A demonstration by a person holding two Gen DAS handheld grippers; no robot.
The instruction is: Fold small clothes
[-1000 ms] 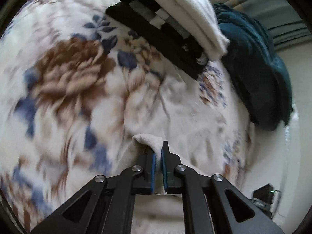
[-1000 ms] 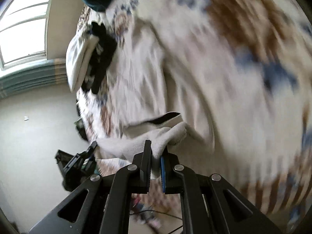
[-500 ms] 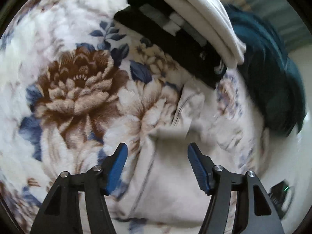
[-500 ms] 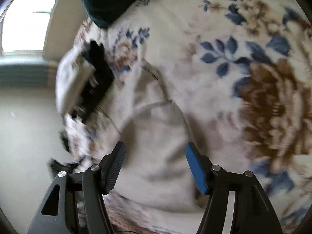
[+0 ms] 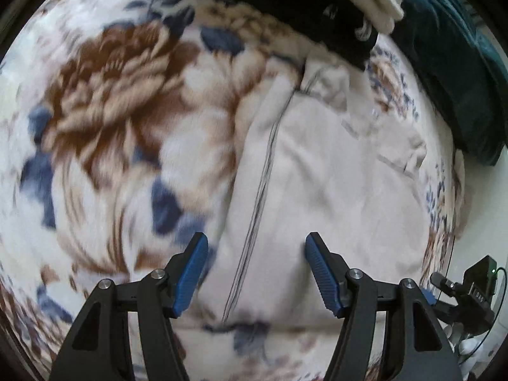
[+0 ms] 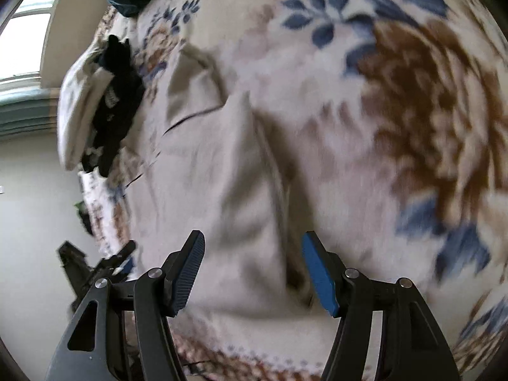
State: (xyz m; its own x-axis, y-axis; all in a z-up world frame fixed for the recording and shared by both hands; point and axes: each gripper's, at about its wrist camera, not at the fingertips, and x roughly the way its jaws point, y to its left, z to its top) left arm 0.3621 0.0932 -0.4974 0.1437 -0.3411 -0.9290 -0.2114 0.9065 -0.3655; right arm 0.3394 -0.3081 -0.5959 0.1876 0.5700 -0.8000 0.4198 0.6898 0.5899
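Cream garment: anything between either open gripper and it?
Nothing visible. The cream garment lies flat on the floral blanket, right in front of the open left gripper and right gripper. The folded stack sits beyond it.

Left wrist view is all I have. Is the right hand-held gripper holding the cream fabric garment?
Observer: No. The right hand-held gripper is open, with nothing between its fingers.
Operator: What's it over?
Observer: It is over the cream fabric garment, which lies on the floral fleece blanket.
Operator: Is the garment flat on that side?
Observer: Not quite. A raised fold ridge runs away from the gripper, up the middle of the cloth.
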